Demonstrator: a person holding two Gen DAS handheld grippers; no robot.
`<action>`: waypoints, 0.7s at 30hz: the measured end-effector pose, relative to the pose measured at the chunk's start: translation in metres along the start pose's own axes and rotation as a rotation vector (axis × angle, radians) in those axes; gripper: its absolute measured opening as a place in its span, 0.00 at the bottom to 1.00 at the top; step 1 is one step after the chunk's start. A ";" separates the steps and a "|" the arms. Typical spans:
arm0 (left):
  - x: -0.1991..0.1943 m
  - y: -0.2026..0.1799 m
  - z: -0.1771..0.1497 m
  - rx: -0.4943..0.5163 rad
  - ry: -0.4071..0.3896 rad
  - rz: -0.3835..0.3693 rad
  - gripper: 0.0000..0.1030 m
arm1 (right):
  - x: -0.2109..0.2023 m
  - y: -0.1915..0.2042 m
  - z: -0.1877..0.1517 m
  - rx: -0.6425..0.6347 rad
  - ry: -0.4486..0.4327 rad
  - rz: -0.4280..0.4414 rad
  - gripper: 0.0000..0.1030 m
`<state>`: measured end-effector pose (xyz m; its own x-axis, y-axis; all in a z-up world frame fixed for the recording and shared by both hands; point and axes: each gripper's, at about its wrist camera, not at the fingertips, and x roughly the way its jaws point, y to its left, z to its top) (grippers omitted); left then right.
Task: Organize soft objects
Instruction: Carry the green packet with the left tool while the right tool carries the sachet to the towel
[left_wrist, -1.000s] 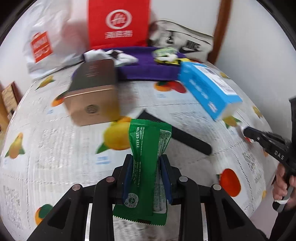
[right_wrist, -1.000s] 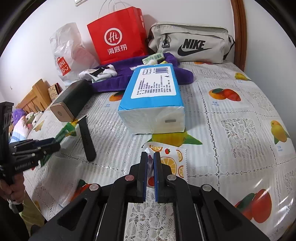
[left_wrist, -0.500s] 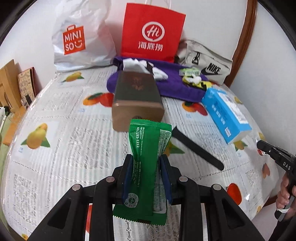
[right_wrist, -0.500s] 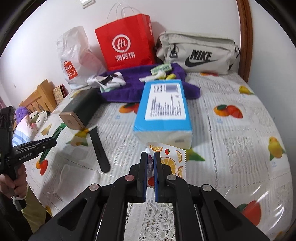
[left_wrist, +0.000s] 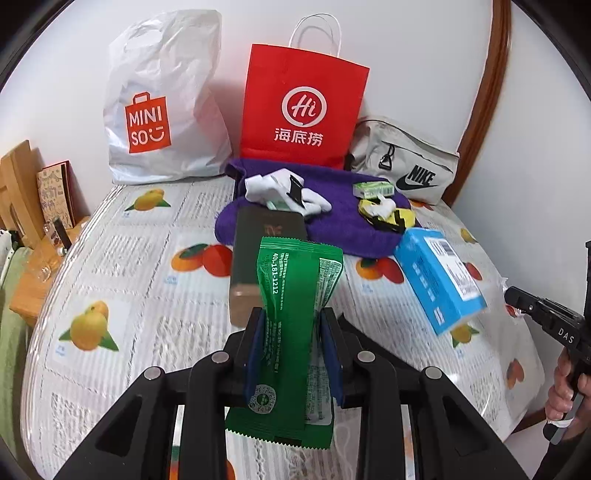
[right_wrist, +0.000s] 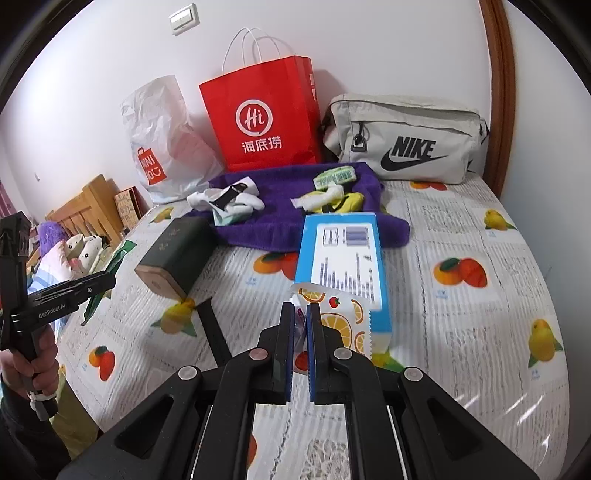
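Held items: left tongs (left_wrist: 291, 343) clamped on a green packet (left_wrist: 295, 317), carried above the surface (left_wrist: 140, 325). Right tongs (right_wrist: 300, 339) clamped on a fruit-print sachet (right_wrist: 343, 325), likewise aloft.

Apparent collection point: purple towel (left_wrist: 332, 225) at 12 o'clock, already bearing white socks (left_wrist: 280, 192), a small green pack (left_wrist: 373, 189) and a yellow-black bundle (left_wrist: 388, 214).

Progress, as judged: part done. The two held packets are not yet delivered. The blue tissue pack (right_wrist: 343, 254) and dark box (right_wrist: 177, 251) remain off the towel.

View differences: the right view alone shows the black strip (right_wrist: 214, 332) at 9 o'clock and a plush toy (right_wrist: 74, 247) beyond the edge. The left view alone shows the packet's printed number.
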<state>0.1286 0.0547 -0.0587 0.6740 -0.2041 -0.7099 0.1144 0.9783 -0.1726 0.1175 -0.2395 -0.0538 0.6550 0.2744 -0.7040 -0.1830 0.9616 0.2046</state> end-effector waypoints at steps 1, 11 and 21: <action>0.000 0.000 0.003 0.001 -0.003 0.001 0.28 | 0.001 0.000 0.003 -0.001 0.000 0.001 0.06; 0.016 0.001 0.038 -0.001 -0.005 -0.012 0.28 | 0.024 0.002 0.040 -0.032 -0.007 0.013 0.06; 0.041 0.001 0.065 -0.014 0.008 -0.029 0.28 | 0.050 0.001 0.075 -0.066 -0.010 0.022 0.06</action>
<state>0.2042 0.0491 -0.0436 0.6647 -0.2331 -0.7098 0.1241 0.9713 -0.2028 0.2054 -0.2253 -0.0379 0.6576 0.2960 -0.6928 -0.2456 0.9536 0.1743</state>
